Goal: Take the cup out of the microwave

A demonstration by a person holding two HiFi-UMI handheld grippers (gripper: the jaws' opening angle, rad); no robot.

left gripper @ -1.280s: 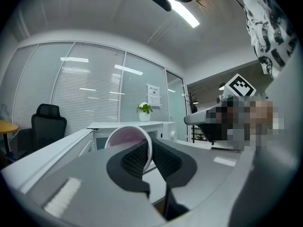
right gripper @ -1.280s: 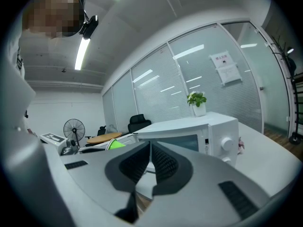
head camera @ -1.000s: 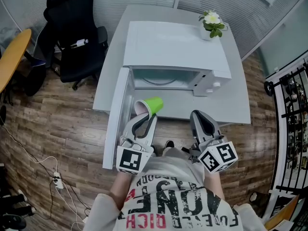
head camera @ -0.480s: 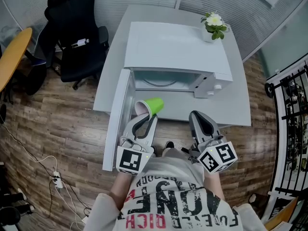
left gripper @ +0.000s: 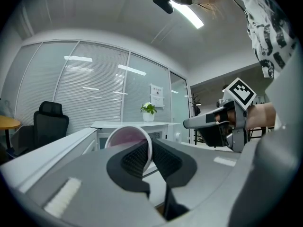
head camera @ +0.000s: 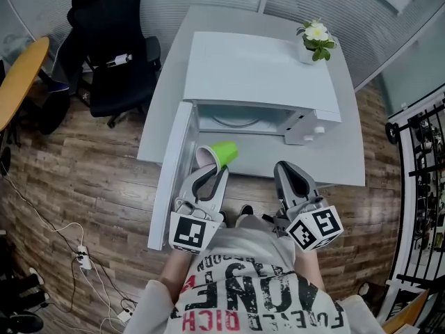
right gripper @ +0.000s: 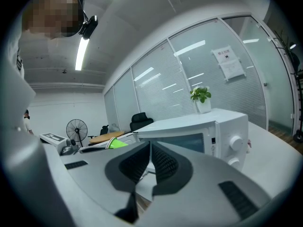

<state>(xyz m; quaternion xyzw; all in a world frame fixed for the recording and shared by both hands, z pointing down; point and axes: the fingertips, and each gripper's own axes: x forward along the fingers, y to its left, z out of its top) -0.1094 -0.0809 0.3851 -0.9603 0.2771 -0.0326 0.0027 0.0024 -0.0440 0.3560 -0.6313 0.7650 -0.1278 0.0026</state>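
Cup: the green, smooth-walled cup with a pink inside is hanging tipped on its side, outside the cavity, above the near strip of the counter.
Left tongs: the left tongs are pinching the cup's wall at the rim, one pad inside the mouth and one outside.
Right tongs: the right tongs are hovering to the right of the cup, pads pressed together on nothing.
Handling: the cup is looking light, thin and glossy. It is probably liable to flex under a hard squeeze, or to swing about a rim pinch.
Hold: the rim wall is serving well; a firmer hold would probably sit lower on the body.
Obstacles: the white microwave is standing open, its door swung out just left of the cup.
Surroundings: a small potted plant is sitting on the microwave's far right corner; a black office chair is standing well apart, far left.
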